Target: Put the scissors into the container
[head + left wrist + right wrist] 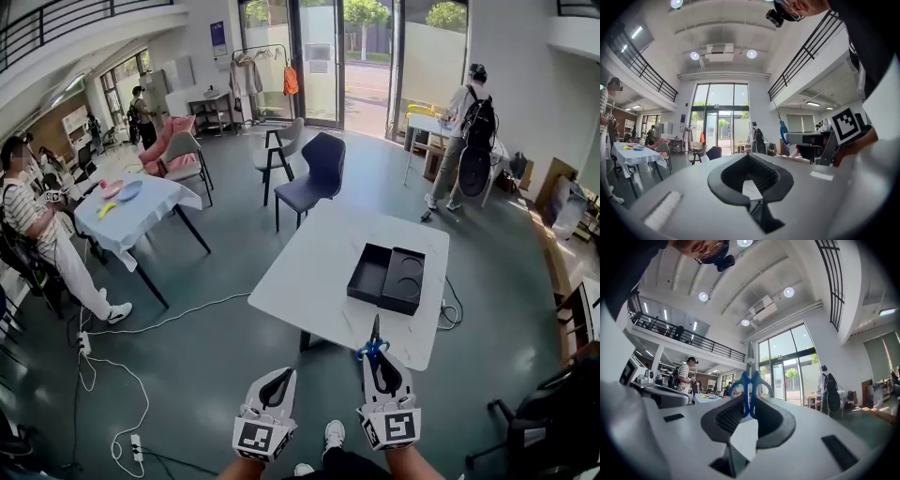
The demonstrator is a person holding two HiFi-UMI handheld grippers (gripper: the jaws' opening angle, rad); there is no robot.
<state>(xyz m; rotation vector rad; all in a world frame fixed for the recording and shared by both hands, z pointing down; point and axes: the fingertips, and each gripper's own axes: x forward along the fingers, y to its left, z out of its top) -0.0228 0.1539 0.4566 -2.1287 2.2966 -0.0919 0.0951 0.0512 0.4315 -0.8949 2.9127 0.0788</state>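
My right gripper (379, 362) is pinching the scissors (372, 348) by the blue handles. In the right gripper view the two loops of the scissors (750, 389) stand upright between the black pads of the right gripper (749, 409), which press on them from both sides. From the head view the blade points away from me, with its tip over the near edge of the white table (314, 272). It is short of the black container (386, 278), which lies on the right part of that table. The container has two compartments (a plain rectangular one on the left and one with a round recess on the right), and both look bare. My left gripper (283, 377) hangs off the table's near side, beside the right one. In the left gripper view the tips of the left gripper (747, 158) meet and I see nothing between them. A dark chair (314, 173) stands at the table's far side.
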